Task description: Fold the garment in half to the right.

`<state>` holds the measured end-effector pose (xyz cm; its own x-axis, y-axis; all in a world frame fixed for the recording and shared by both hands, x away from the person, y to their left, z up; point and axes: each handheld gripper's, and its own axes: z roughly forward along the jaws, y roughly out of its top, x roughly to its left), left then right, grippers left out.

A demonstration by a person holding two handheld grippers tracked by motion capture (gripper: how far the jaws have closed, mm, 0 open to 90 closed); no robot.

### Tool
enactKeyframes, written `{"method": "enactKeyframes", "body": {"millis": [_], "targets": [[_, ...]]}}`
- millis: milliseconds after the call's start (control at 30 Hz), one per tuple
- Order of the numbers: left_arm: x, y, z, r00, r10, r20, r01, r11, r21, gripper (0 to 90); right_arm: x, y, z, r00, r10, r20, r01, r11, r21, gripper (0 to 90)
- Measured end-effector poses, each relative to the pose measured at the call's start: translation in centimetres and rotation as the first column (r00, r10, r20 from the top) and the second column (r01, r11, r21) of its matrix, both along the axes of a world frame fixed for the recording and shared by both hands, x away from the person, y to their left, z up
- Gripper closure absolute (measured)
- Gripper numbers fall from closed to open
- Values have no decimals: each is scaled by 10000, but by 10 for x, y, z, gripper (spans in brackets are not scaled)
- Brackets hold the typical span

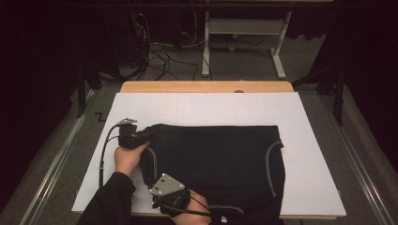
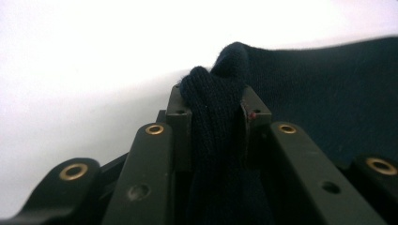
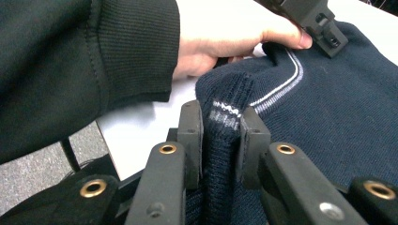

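Dim room, cables and a grey desk frame on the floor beyond; nearer, a white board [image 1: 300, 154] laid over a wooden table [image 1: 206, 86]. Spread flat across the board's near half, a dark navy knitted sweater [image 1: 220, 159], long axis running left to right, white-striped seams curving at both ends, near edge hanging at the table's front. At the far-left corner, left gripper [image 1: 141, 137] pinching a bunched fold of knit. At the near-left edge, right gripper [image 3: 220, 123] clamped on the ribbed, white-flecked hem. Likely a fold from left toward right: best done by lifting both corners together, level and taut, carrying across evenly, avoiding drag or a skewed crease.
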<state>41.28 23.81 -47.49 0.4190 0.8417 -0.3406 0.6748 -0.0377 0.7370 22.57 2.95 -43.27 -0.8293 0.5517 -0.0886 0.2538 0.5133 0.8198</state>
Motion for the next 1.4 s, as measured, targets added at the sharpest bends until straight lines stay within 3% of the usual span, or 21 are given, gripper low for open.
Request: {"method": "enactKeyframes", "body": {"millis": [433, 833, 1000, 1167, 1400], "targets": [[-2, 5, 21, 9972, 621, 411, -603, 9972, -437, 687, 1, 1, 16, 9998, 54, 209, -60, 9995, 310, 765], [-7, 22, 24, 9931, 615, 995, -620, 9981, 27, 699, 3, 17, 14, 9995, 272, 150, -278, 9988, 413, 765], [-8, 29, 22, 9938, 695, 863, -719, 9971, 247, 701, 5, 24, 12, 9989, 428, 166, -434, 9983, 389, 766], [-8, 41, 17, 9939, 929, 594, -938, 9955, 109, 699, 6, 36, 7, 9987, 519, 6, -519, 9977, 441, 765], [-11, 57, 17, 9909, 1201, 613, -1211, 9926, 127, 697, 5, 53, 0, 9974, 685, -212, -672, 9960, 596, 765]]}}
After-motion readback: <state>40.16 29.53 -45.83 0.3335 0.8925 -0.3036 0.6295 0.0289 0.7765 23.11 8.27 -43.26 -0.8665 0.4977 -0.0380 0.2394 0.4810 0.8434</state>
